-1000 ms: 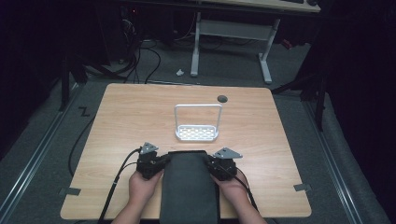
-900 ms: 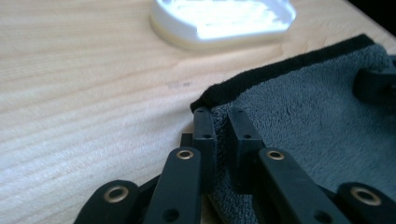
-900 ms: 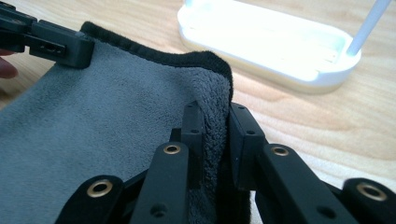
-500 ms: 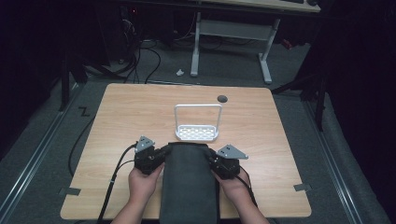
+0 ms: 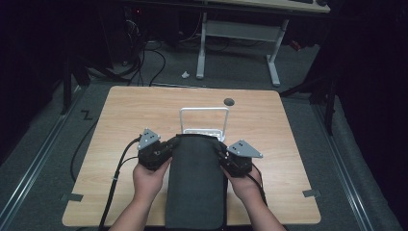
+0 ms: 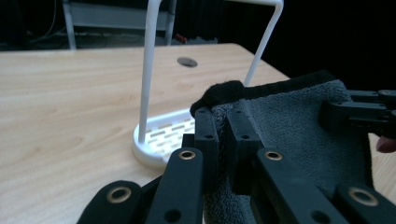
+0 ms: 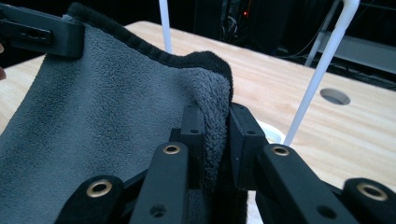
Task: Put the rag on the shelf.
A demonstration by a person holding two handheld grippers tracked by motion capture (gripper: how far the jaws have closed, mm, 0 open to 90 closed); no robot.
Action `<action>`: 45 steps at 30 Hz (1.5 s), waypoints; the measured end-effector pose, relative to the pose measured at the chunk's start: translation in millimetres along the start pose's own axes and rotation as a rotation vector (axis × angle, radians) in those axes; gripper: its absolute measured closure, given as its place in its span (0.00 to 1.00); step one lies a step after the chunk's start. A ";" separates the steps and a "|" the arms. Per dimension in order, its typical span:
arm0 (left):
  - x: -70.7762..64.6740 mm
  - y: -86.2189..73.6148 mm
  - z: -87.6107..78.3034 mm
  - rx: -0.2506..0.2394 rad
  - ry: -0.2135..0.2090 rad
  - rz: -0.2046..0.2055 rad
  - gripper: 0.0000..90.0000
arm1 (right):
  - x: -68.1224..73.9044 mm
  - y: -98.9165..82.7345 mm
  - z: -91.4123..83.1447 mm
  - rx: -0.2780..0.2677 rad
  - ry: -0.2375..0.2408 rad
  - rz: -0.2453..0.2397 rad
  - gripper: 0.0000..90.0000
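Note:
A dark grey towel [image 5: 197, 183] hangs stretched between the two grippers over the near half of the wooden table [image 5: 125, 115]. My left gripper [image 5: 169, 144] is shut on the towel's far left corner [image 6: 219, 93]; the pile is pinched between its jaws. My right gripper [image 5: 222, 155] is shut on the far right corner [image 7: 212, 79]. Just beyond the towel's top edge stands a white wire rack [image 5: 204, 120] with a slotted base [image 6: 163, 135] and an upright loop. Both hands hold the towel a little above the table.
A round cable hole [image 5: 229, 101] lies in the table behind the rack. Black cables [image 5: 115, 178] trail from the left gripper off the front left edge. A white desk frame [image 5: 238, 43] stands on the floor beyond the table.
Both grippers have risen with the towel's far corners, lifting its top edge up and toward the rack's base. The jaws stay clamped on the cloth.

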State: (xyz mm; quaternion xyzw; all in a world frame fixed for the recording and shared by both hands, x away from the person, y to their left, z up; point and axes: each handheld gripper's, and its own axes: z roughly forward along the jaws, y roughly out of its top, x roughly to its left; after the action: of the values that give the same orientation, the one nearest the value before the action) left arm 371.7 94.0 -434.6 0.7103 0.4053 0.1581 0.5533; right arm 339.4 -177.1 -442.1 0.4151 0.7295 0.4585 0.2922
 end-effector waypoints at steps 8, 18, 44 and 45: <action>-3.3 24.4 -7.9 -0.054 -0.001 0.028 0.94 | -2.2 21.8 -5.1 -0.052 -0.015 -0.007 0.88; -4.5 49.1 -17.2 -0.111 0.006 0.056 0.94 | -3.3 46.8 -10.5 -0.114 -0.030 -0.018 0.88; -17.8 118.5 -25.0 -0.234 -0.005 0.127 0.94 | -17.9 116.5 -33.8 -0.248 -0.071 -0.061 0.88; -17.2 121.9 -23.9 -0.234 -0.006 0.128 0.94 | -18.8 119.0 -33.4 -0.250 -0.073 -0.060 0.88</action>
State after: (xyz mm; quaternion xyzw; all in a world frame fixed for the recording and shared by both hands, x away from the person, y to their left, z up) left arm 393.8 89.6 -311.2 0.6657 0.3363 0.2372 0.6225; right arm 361.7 -179.8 -319.1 0.3696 0.6678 0.5214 0.3815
